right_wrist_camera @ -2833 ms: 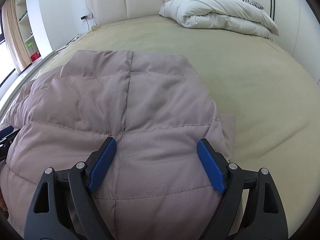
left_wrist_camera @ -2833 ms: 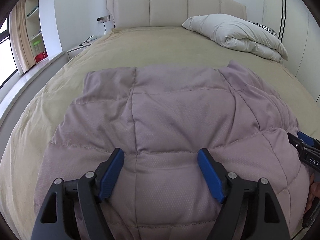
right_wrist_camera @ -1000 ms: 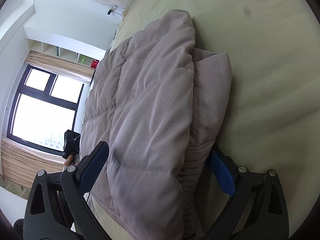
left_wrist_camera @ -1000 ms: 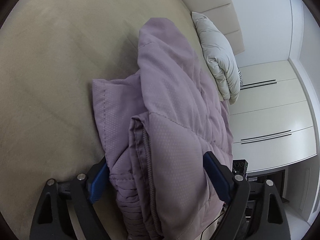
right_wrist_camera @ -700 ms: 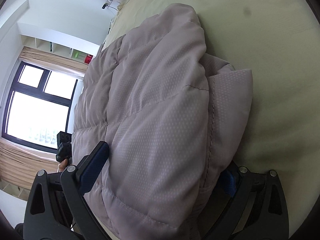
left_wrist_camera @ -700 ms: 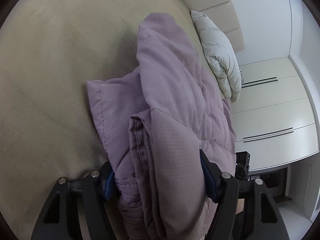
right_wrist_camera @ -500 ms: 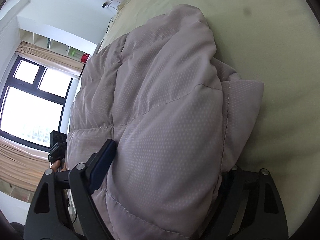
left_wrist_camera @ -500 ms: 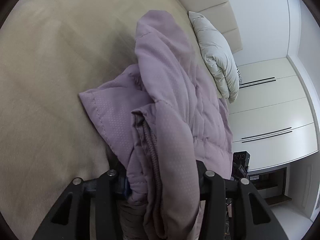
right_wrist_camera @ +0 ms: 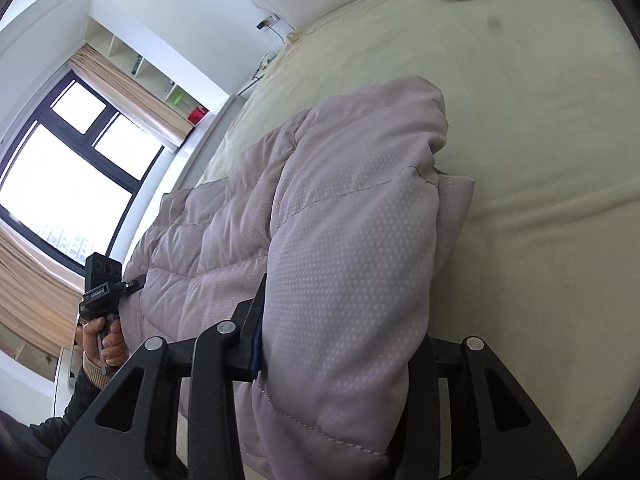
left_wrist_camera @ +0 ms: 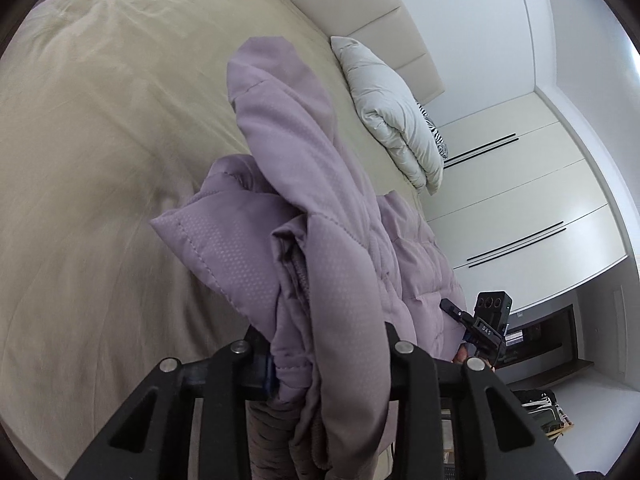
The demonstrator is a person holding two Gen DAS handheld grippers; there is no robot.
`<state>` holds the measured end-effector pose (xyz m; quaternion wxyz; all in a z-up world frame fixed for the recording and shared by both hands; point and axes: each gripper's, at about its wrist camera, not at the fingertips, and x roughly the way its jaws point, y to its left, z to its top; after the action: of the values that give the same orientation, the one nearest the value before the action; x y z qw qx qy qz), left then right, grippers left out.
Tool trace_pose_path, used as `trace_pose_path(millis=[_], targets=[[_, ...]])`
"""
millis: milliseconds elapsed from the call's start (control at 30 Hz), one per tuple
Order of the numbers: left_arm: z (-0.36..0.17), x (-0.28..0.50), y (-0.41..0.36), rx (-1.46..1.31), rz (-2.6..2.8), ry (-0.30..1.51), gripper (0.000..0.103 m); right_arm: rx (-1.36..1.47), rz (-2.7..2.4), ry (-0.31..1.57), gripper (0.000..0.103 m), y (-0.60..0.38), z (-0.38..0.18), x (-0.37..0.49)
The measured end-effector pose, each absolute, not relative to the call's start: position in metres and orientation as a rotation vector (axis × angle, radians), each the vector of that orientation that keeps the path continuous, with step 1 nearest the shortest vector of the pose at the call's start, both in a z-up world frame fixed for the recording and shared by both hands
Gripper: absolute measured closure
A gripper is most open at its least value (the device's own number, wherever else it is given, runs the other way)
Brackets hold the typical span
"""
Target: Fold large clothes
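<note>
Left wrist view: left gripper [left_wrist_camera: 326,354] clamped on puffy jacket [left_wrist_camera: 320,216] edge, near bed [left_wrist_camera: 80,140] foot. Right gripper [right_wrist_camera: 340,348] pinching opposite edge. Likely soft, light, slippery shell; hold thick stitched hems.

Light: I see soft daylight, bright and even, across the bed [left_wrist_camera: 100,128].
Source: the window [right_wrist_camera: 60,168] left of the jacket [right_wrist_camera: 340,240] is blown out to white.
Shadows: faint, just under the jacket's folds where it meets the bed.
Distortion: I get heavy fisheye bending; wardrobe [left_wrist_camera: 532,200] lines curve, corners go black.
Focus: jacket weave is sharp near the lens; no obvious motion blur.
</note>
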<state>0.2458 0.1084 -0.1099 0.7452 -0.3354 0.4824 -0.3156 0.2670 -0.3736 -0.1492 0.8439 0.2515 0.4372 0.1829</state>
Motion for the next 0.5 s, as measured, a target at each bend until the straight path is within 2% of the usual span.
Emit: trace_pose_path(millis=[167,267,433,500], targets=[[-0.099,0.191,0.126,-0.76,-0.717,1.017,0.068,0.577,0.433,0.851,0.067,-0.359,-0.129,0.207],[-0.108,0.169,0.132,-0.771,-0.722,1.027,0.068,0.621,0.445,0.843,0.067,-0.355,-0.135,0.179],[-0.16,0.165,0.135,-0.739,-0.633,1.134,0.064,0.714,0.379,0.93,0.067,-0.357,-0.193,0.16],[-0.185,0.168,0.146,-0.847,-0.643,1.141,0.062,0.832,0.346,0.932,0.066,-0.374,-0.227,0.16]])
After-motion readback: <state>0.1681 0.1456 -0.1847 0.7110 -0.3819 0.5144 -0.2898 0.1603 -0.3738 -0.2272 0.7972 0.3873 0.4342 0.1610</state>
